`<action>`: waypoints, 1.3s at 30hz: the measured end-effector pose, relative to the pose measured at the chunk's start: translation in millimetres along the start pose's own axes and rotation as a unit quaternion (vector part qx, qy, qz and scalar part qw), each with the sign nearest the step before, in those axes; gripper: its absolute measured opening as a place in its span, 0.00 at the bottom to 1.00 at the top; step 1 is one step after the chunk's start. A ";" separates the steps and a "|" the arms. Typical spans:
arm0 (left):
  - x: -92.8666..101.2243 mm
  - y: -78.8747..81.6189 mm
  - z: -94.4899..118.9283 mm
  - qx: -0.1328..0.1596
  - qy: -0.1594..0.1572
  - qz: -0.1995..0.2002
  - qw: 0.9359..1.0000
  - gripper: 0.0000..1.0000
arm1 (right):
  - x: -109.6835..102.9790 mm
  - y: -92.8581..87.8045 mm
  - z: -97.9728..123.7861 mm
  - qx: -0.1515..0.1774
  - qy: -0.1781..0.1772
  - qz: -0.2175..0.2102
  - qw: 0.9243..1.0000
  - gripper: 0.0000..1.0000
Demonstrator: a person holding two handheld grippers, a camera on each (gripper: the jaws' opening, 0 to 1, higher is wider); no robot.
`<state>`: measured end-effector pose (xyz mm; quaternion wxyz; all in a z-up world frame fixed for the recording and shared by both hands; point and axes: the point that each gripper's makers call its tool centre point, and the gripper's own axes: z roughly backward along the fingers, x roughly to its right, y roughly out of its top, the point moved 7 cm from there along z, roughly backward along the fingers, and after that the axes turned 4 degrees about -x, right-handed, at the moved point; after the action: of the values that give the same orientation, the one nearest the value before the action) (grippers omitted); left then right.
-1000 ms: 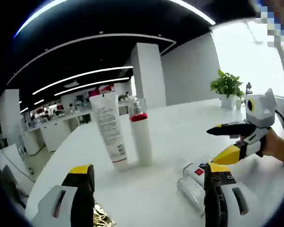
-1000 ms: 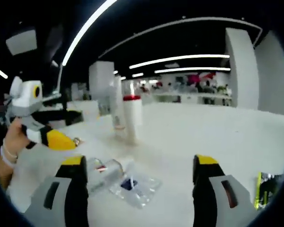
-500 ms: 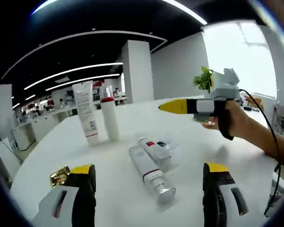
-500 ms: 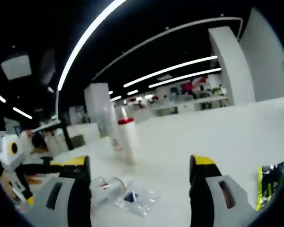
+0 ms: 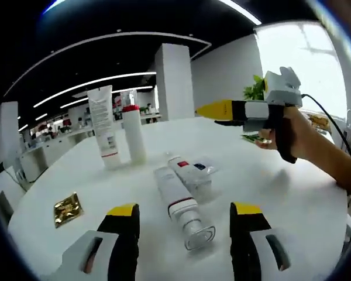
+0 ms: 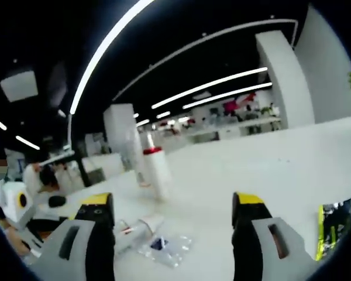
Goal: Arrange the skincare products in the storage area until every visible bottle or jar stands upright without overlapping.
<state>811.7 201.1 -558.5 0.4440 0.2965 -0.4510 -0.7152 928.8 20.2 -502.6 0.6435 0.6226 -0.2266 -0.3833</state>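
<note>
My left claw [image 5: 183, 213], jaws apart and empty, frames the fallen clear-capped bottle [image 5: 180, 205] on the tabletop [image 5: 76, 175]; a grip near its round cap risks rolling it into the neighbouring bottle [image 5: 190, 173].

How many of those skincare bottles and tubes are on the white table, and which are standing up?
4. A tall white tube and a red-capped white bottle stand upright side by side at the back. Two more lie flat in the middle: a clear-capped bottle and another bottle beside it.
</note>
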 end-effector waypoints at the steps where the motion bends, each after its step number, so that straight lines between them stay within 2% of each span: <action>1: -1.0 0.2 0.5 0.008 0.007 -0.013 1.000 0.50 | -0.1 -0.5 -0.7 -0.002 0.000 -0.002 1.000 0.82; 2: -3.9 0.7 1.3 0.012 0.021 -0.018 1.000 0.45 | -0.1 -0.9 -1.0 -0.003 0.000 -0.002 1.000 0.82; 8: -10.2 -5.0 -2.5 -0.013 0.028 -0.015 0.999 0.28 | -0.1 -2.8 -2.0 -0.010 0.000 -0.001 1.000 0.81; 11: -15.0 -4.3 0.9 -0.015 0.034 -0.010 0.999 0.23 | -0.5 -2.2 -1.3 -0.009 0.001 0.000 1.000 0.81; 15: -19.8 -4.2 7.6 -0.010 0.046 0.007 0.999 0.22 | -0.2 -3.1 -1.2 -0.012 0.000 0.000 1.000 0.80; 18: -20.5 0.1 15.1 -0.009 0.048 0.027 0.998 0.22 | -0.3 -4.3 -1.6 -0.015 0.001 0.001 1.000 0.80; 21: -23.9 5.7 23.3 -0.009 0.053 0.029 0.998 0.22 | -0.7 -5.5 -1.7 -0.018 0.002 0.001 1.000 0.79; 26: -24.5 20.1 40.2 0.009 0.062 0.018 0.998 0.22 | 0.0 -5.6 -0.9 -0.016 0.001 0.002 1.000 0.79; 33: -22.1 45.3 62.4 0.049 0.071 0.001 0.996 0.22 | 1.0 -6.1 -0.3 -0.016 -0.002 0.002 1.000 0.79; 39: -20.6 64.6 77.0 0.068 0.079 -0.021 0.994 0.22 | 0.7 -7.9 -1.7 -0.021 -0.002 0.004 1.000 0.79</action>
<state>780.7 236.2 -467.1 0.4423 0.3907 -0.4559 -0.6663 928.8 21.3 -510.6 0.6572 0.6073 -0.2222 -0.3872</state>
